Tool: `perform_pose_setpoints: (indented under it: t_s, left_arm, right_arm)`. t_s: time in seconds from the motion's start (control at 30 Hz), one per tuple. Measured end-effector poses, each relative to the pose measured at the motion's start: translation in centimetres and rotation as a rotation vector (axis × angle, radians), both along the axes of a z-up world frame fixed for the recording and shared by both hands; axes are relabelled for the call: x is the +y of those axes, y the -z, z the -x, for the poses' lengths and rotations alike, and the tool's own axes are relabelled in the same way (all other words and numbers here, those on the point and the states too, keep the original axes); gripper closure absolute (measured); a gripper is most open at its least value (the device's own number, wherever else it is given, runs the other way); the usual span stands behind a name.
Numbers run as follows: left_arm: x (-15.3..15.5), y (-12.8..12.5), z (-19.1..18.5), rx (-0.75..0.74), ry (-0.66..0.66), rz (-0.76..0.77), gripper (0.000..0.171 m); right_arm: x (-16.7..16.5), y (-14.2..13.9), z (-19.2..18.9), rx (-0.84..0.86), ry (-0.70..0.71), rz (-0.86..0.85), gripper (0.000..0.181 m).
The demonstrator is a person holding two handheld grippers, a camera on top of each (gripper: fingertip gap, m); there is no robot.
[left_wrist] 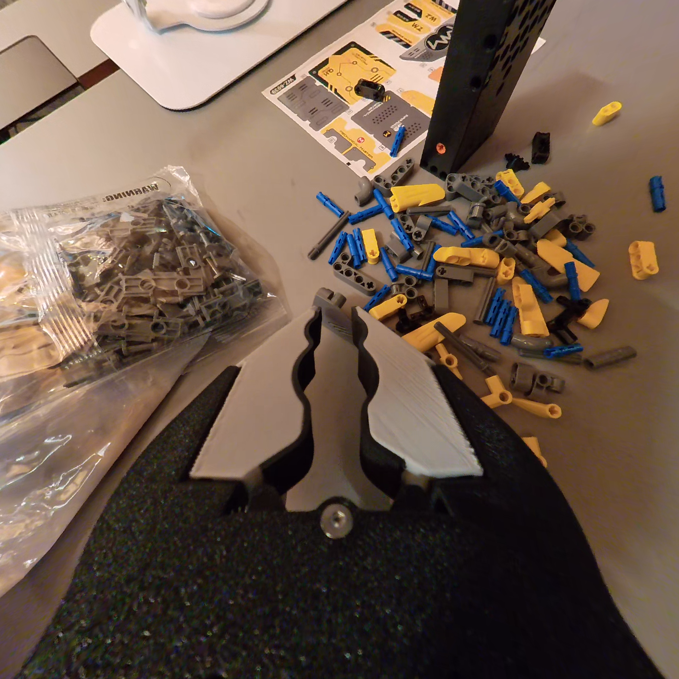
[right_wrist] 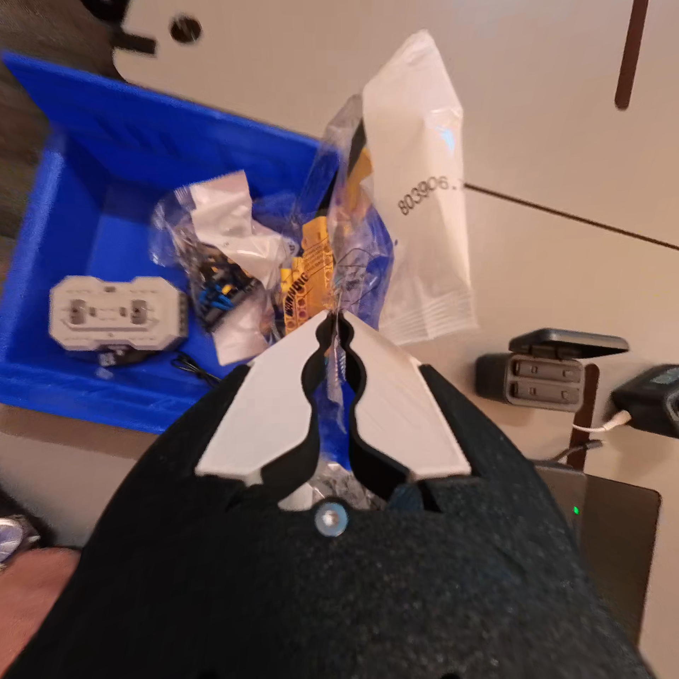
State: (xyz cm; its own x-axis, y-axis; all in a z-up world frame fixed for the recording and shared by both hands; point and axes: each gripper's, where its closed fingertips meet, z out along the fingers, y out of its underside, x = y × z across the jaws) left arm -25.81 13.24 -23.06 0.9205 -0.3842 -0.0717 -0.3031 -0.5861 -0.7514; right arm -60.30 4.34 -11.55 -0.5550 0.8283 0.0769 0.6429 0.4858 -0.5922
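My left gripper (left_wrist: 336, 312) is shut on a grey building-toy piece (left_wrist: 332, 306) that sticks out past its fingertips, just above the grey table (left_wrist: 239, 154). A clear bag of grey parts (left_wrist: 147, 279) lies to its left. A loose pile of blue, yellow and grey parts (left_wrist: 477, 257) lies to its right. My right gripper (right_wrist: 334, 316) is shut on the edge of a clear plastic bag (right_wrist: 349, 227) holding yellow and dark parts, which it holds up over a blue bin (right_wrist: 92, 191). The bin holds a grey-white control unit (right_wrist: 117, 316) and another bag of parts (right_wrist: 220, 257).
A black perforated upright block (left_wrist: 481, 84) stands on a sticker sheet (left_wrist: 360, 103) behind the pile. A white flat base (left_wrist: 191, 62) lies at the back left. In the right wrist view, a white bag (right_wrist: 422, 202), a dark battery case (right_wrist: 543, 371) and a black device (right_wrist: 617, 551) sit to the right. The tips of one gripper are about 35 cm away from the tips of the other.
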Motion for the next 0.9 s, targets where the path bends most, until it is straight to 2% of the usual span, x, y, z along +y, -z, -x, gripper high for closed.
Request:
perform_pose_setpoints:
  t_s: [0.17,0.27,0.4,0.63,0.9]
  left_arm:
    - [0.0,0.2,0.0,0.009,0.001,0.008,0.156]
    - [0.0,0.3,0.0,0.011,0.001,0.009,0.156]
    - [0.0,0.3,0.0,0.011,0.001,0.01,0.156]
    - [0.0,0.3,0.0,0.011,0.002,0.009,0.156]
    - [0.0,0.3,0.0,0.013,0.001,0.011,0.156]
  right_arm:
    - [-1.2,-4.2,0.2,0.085,0.006,0.153,0.181]
    - [-1.3,-5.6,0.0,0.12,0.006,0.175,0.181]
    - [-2.2,-7.3,-0.5,0.12,0.012,0.309,0.181]
    - [-3.8,-9.4,-1.7,0.096,-0.008,0.535,0.181]
    - [-4.5,-10.2,-2.7,0.092,-0.047,0.612,0.181]
